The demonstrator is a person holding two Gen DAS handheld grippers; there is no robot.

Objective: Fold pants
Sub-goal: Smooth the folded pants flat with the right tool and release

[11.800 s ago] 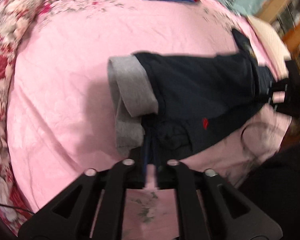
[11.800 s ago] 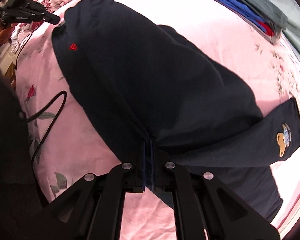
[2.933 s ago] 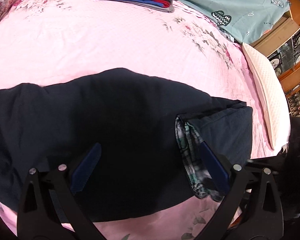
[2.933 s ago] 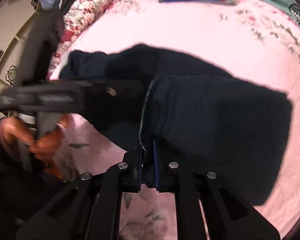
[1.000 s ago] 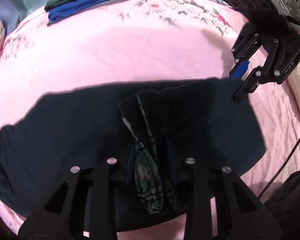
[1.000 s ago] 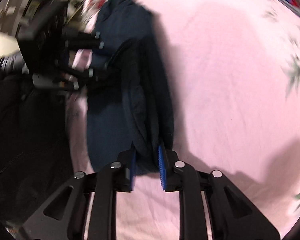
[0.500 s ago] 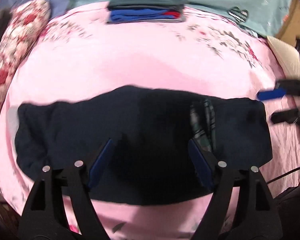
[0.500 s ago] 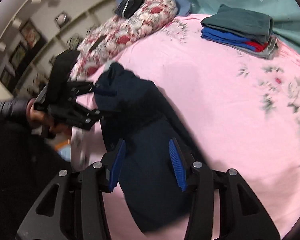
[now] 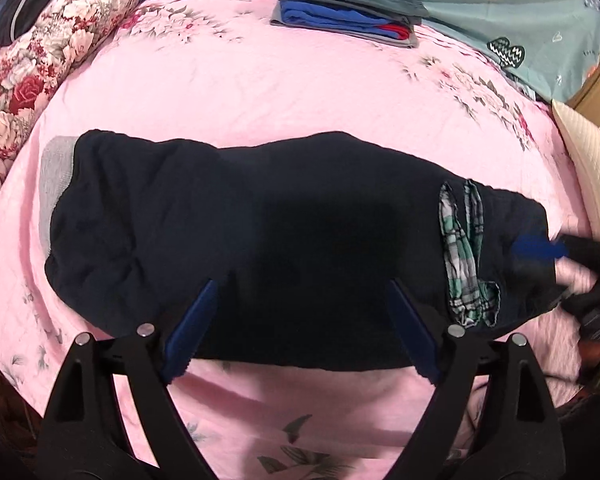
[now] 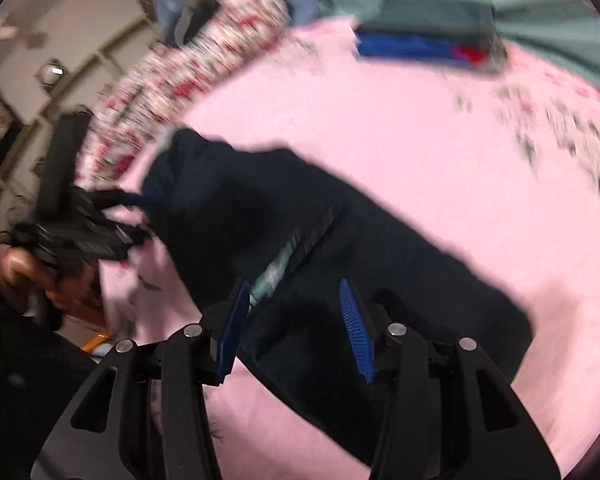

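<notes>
Item, dark pants: lying in a long folded band across the pink bed, both left tongs (opening wide) and right tongs hovering apart and empty; next fold is calling for matched grips at one end, edges aligned.

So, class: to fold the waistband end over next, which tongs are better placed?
Probably the right tongs: they hover open right over the navy pants by the plaid lining. The left tongs are opening over the middle, gripping nothing.
</notes>
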